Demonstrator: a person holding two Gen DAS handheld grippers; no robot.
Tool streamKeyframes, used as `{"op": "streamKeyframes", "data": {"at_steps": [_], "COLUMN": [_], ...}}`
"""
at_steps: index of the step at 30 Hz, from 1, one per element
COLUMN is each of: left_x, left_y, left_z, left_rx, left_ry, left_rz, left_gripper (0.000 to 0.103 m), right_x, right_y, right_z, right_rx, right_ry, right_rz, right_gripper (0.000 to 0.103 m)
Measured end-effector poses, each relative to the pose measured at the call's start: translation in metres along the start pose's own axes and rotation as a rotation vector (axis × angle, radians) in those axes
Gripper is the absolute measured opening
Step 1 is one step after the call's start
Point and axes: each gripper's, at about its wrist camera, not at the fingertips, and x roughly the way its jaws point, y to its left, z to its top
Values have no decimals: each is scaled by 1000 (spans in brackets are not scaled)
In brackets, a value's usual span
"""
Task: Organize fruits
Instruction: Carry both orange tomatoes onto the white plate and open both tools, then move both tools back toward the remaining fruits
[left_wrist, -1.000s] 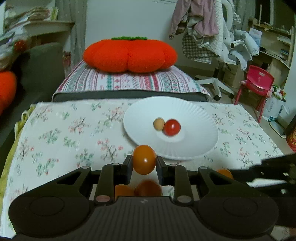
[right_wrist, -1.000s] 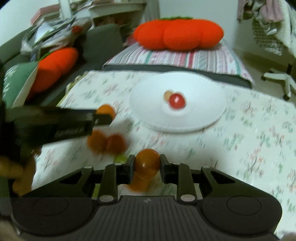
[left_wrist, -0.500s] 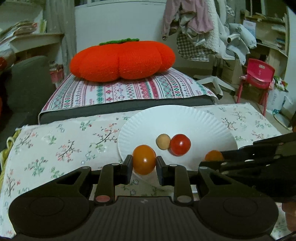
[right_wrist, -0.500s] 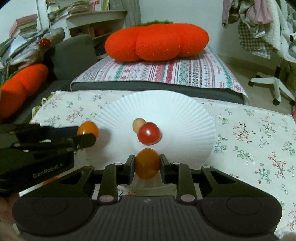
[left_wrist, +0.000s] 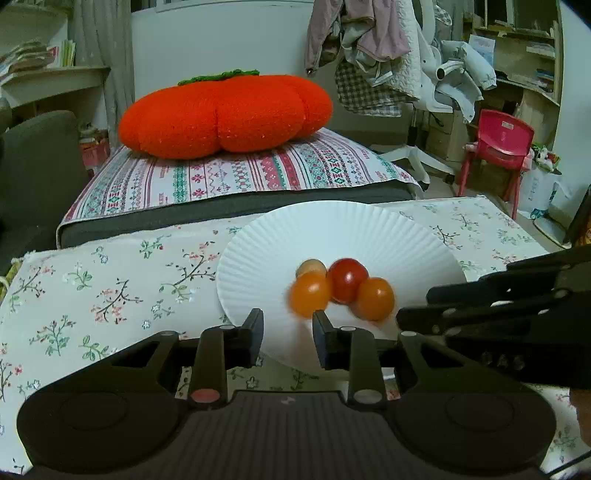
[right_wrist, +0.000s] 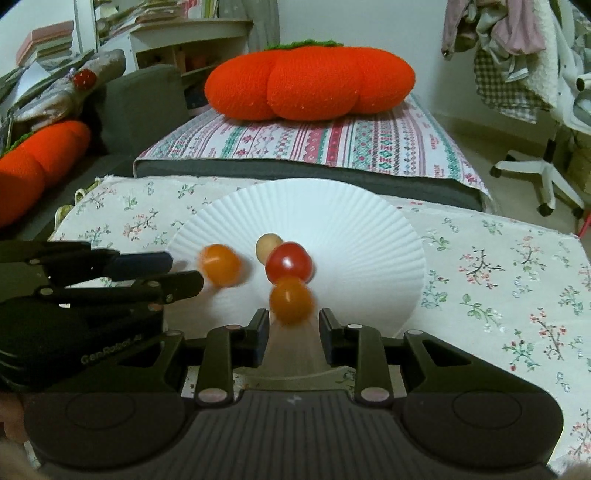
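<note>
A white paper plate (left_wrist: 388, 236) (right_wrist: 351, 210) lies on the flowered cloth. On it sit a red tomato (left_wrist: 347, 280) (right_wrist: 289, 263) and a small tan fruit (left_wrist: 311, 266) (right_wrist: 268, 243). My left gripper (left_wrist: 288, 332) is open at the plate's near edge; an orange tomato (left_wrist: 309, 294) (right_wrist: 220, 264), blurred, is just beyond its fingertips. My right gripper (right_wrist: 293, 332) is open over the plate's rim; a second orange tomato (right_wrist: 291, 300) (left_wrist: 373, 298), blurred, is just ahead of its jaws. Each gripper shows in the other's view.
A big orange pumpkin cushion (left_wrist: 225, 114) lies on a striped pillow (left_wrist: 236, 173) behind the table. A red child's chair (left_wrist: 498, 144) and an office chair (right_wrist: 546, 158) stand at the right. An orange cushion (right_wrist: 37, 158) lies at the left.
Both grippers moved forward to the plate and opened. The two orange tomatoes left their jaws and are now on the plate beside the red tomato.
</note>
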Motion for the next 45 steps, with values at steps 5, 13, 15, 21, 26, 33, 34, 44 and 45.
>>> {"op": "streamKeyframes", "data": {"at_steps": [5, 13, 15, 21, 26, 33, 34, 44, 45], "left_x": [-8, -35, -40, -58, -71, -82, -85, -95, -95], "left_y": [7, 16, 16, 18, 24, 24, 22, -7, -9], "left_z": [-1, -9, -12, -20, -32, -46, -48, -75, -77], "left_rx": [-51, -99, -108, -124, -156, -198, -194, -138, -138], "left_ry": [14, 28, 38, 40, 51, 76, 76, 133, 139], "left_rz": [4, 25, 30, 49, 58, 39, 32, -22, -30], "left_gripper": [14, 23, 23, 28, 29, 29, 29, 30, 30], "right_x": [-10, -31, -38, -60, -67, -78, -80, -89, -90], "right_y": [-7, -9, -8, -1, -1, 6, 6, 11, 11], "right_z": [0, -8, -12, -24, -25, -37, -40, -55, -57], "right_rx": [33, 82, 103, 102, 137, 126, 128, 149, 149], "right_ry": [-21, -25, -23, -24, -27, -17, -14, 19, 20], "right_rz": [-1, 30, 45, 64, 68, 65, 63, 60, 63], "right_gripper": [34, 51, 53, 65, 69, 75, 76, 86, 87]}}
